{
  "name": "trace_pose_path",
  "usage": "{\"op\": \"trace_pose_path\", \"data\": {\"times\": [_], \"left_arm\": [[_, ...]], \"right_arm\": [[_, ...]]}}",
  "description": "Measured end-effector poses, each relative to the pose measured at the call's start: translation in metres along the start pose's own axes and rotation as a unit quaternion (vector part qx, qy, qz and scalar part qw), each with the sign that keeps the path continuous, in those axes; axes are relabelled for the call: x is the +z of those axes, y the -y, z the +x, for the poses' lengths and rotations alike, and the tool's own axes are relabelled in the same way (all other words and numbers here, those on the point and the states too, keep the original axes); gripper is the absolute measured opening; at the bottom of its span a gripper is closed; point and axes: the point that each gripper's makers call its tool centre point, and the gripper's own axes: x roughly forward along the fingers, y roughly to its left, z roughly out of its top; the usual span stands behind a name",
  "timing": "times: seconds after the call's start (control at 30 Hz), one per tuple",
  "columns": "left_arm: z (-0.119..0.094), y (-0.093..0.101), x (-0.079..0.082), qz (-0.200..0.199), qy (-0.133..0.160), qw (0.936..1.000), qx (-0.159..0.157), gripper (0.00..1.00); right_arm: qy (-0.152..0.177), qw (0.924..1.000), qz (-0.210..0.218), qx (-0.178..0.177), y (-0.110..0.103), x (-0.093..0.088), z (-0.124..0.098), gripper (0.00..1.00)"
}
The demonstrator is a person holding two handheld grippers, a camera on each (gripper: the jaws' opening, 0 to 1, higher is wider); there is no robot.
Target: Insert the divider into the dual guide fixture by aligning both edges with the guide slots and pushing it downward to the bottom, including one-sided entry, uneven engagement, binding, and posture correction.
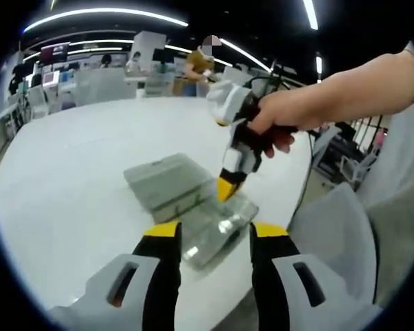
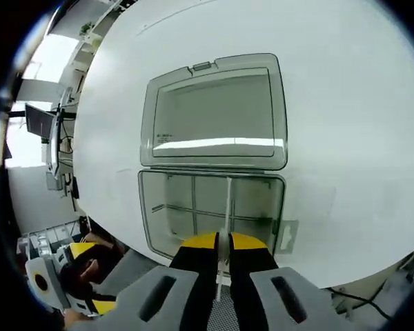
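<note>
A thin translucent plastic divider (image 2: 227, 207) is clamped by the right gripper (image 2: 222, 249) above the clear hinged compartment box (image 2: 214, 214); insertion is judged barely begun. The left gripper (image 1: 214, 238) jaws are held apart.

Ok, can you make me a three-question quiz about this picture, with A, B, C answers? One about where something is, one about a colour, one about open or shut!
1. Where is the clear box?
A. near the white table's edge
B. on the floor
C. on a chair

2. What colour are the gripper tips?
A. green
B. yellow
C. red

3. How is the box lid?
A. shut
B. missing
C. flipped open flat

Answers:
1 A: the box sits on the table by its near edge.
2 B: the left gripper shows yellow tips.
3 C: the lid lies open behind the box, while the right gripper pinches the thin divider.
</note>
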Motion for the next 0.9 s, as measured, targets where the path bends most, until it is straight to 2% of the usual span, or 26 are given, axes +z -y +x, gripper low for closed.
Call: {"op": "trace_pose_path", "data": {"times": [0.63,0.9], "left_arm": [[-0.0011,-0.0015,-0.0008,-0.002,0.001,1.0,0.002,0.37],[-0.0013,-0.0017,-0.0012,-0.004,0.001,1.0,0.002,0.36]], "right_arm": [[-0.003,0.9998,-0.011,-0.013,0.0028,-0.0014,0.0041,0.0],[-0.005,0.9999,-0.005,-0.009,0.0003,-0.0032,0.0046,0.0]]}}
